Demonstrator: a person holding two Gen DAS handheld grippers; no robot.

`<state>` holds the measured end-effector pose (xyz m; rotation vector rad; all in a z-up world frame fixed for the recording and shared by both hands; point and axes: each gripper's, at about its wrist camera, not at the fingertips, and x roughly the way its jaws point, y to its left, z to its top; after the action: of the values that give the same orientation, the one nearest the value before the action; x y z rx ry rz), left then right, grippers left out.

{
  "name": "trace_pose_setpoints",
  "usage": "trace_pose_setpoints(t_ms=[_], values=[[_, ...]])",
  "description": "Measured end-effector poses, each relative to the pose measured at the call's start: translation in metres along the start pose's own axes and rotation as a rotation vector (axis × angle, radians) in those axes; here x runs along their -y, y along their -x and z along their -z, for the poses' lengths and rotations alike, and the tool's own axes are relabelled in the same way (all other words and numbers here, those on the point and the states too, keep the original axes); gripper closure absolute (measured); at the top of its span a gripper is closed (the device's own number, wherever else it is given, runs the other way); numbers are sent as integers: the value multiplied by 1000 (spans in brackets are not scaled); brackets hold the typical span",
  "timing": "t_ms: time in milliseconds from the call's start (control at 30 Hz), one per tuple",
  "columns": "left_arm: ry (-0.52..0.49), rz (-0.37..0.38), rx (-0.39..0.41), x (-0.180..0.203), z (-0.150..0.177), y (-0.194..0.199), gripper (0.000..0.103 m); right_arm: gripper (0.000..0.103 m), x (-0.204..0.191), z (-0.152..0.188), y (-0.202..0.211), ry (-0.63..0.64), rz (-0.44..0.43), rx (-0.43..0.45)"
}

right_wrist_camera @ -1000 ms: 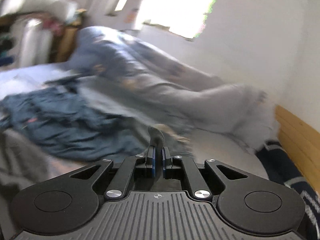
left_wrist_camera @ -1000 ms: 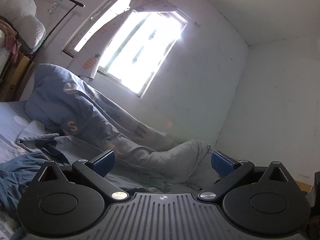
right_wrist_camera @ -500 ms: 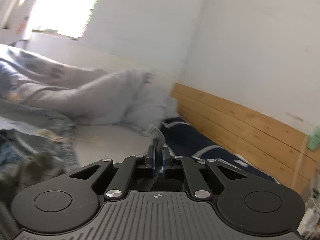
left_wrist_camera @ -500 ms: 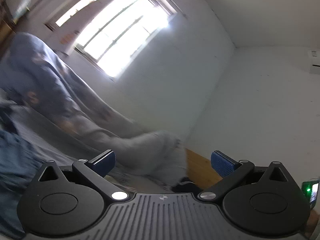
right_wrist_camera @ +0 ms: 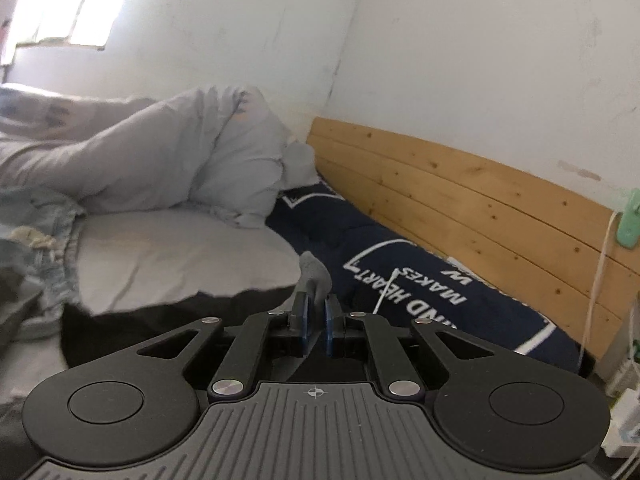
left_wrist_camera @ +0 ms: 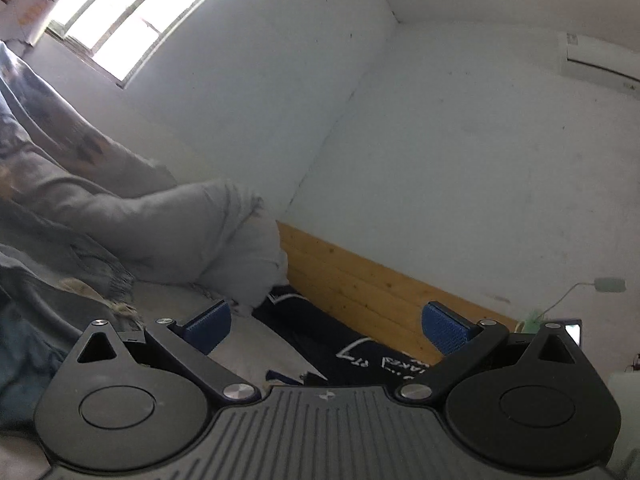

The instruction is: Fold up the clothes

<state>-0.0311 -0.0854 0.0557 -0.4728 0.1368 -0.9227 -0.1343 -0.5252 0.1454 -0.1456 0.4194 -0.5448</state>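
Both views have swung from the window to the headboard [right_wrist_camera: 460,192] corner. Right tongs [right_wrist_camera: 315,322] pinch a grey cloth [right_wrist_camera: 316,274], its tip toward 12 o'clock. Left tongs [left_wrist_camera: 326,330] gape, empty. Remaining clothes [right_wrist_camera: 36,236] lie at 9 o'clock on the bed [right_wrist_camera: 168,256], nearer the left tongs.

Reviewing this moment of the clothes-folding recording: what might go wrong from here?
1. The right hand-held gripper pinches only a small tip of grey cloth; it may slip out.
2. The left hand-held gripper is open and empty, so the cloth hangs from one point and may bunch.
3. A white cable hangs by the wooden headboard; it might snag.
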Motion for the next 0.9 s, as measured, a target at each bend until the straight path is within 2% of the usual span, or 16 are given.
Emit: trace_pose_setpoints(t_ms=[67,133,167,200,267,367,500,667,800,900], values=[[6,-8,-5,-1,5,-4,0,85,7,1,-21,5,2,-30],[7,-20,-13,-1,9,-4,0,69,12,8,-36,14,21,-74],[5,-27,-17,0,12,-3,0,50,14,13,-44,20,60,-93],[0,-32,-21,-1,12,-4,0,39,17,17,-44,14,99,-97],[-11,-41,-29,-2,12,-6,0,37,28,24,-40,-33,180,-90],[-26,-52,-31,-1,11,-3,0,31,31,35,-24,-85,163,-99],[-35,-67,-31,3,8,-3,0,21,5,46,10,-27,18,-58],[-95,-84,-38,13,-3,-3,0,19,-25,52,50,-26,-149,-42],[-177,-96,-59,22,-10,20,0,18,-34,65,79,-66,-307,-70],[-226,-118,-82,30,-10,45,0,18,-48,84,104,-14,-407,-93]])
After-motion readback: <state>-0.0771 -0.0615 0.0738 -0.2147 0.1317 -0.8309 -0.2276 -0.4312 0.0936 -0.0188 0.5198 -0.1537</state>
